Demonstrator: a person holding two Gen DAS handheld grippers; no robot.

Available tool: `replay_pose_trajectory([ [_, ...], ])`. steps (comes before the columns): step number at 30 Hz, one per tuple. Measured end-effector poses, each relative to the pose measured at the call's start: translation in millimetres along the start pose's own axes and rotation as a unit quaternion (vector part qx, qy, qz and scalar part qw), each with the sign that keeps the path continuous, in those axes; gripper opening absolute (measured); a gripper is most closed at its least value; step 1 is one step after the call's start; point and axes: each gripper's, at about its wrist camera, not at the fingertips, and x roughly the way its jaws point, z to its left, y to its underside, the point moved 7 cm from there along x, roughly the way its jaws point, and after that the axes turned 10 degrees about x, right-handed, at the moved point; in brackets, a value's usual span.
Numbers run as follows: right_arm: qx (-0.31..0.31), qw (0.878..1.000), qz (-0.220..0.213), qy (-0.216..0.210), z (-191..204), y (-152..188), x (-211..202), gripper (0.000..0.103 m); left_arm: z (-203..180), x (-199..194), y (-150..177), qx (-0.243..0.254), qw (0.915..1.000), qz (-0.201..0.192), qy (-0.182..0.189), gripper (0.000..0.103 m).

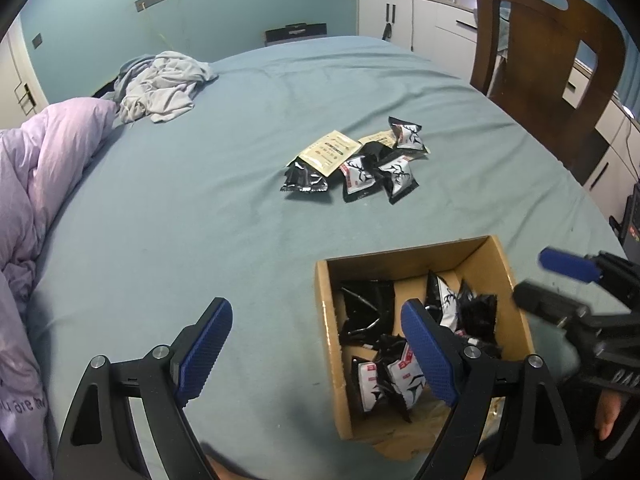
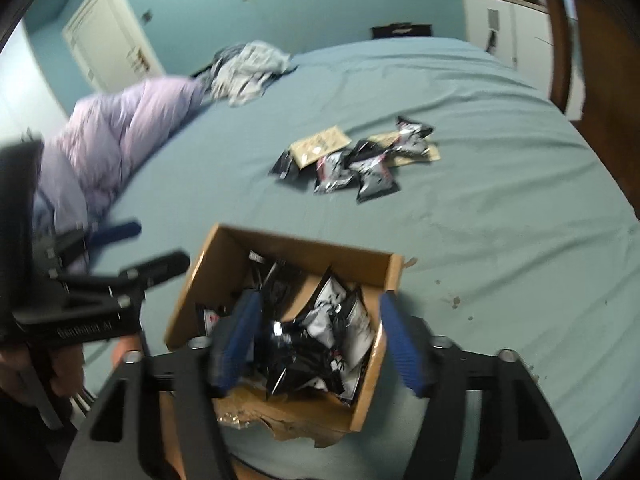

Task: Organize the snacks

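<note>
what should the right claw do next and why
Probably pull up out of the box and go to the pile of packets further up the bed. The right claw stands open over the box with nothing pinched, packets lie under it, and several remain loose outside.

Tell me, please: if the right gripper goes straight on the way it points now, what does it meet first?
Most likely the snack packets piled in the cardboard box. The right gripper hangs over the box with open, empty jaws. Depth is unclear, so a fingertip might graze the box wall first.
</note>
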Motion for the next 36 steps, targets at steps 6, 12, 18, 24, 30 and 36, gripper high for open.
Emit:
replay_pose_trajectory([
  [6,-0.011,0.996,-0.035,0.081,-13,-1,-14,0.065,0,-3,-2,0.008,0.9999,-0.004,-0.008,0.088],
  [12,-0.046,0.977,-0.091,0.185,-24,-15,-48,0.065,-3,-9,-6,0.011,0.9997,-0.022,0.001,0.089],
  [18,0.022,0.983,-0.067,0.171,-63,-15,-57,0.065,-8,-12,-7,0.012,0.9996,-0.023,0.007,0.089],
  [24,0.057,0.984,-0.037,0.164,-66,-18,-32,0.065,-10,-28,-12,0.0,0.9982,-0.06,0.001,0.089],
  [30,0.058,0.987,-0.026,0.148,-76,-32,-11,0.065,-5,-28,-15,0.012,0.9963,-0.072,-0.046,0.089],
  [36,0.064,0.987,-0.005,0.148,-84,-33,-6,0.065,-7,-18,-17,0.009,0.9979,-0.055,-0.034,0.089],
])
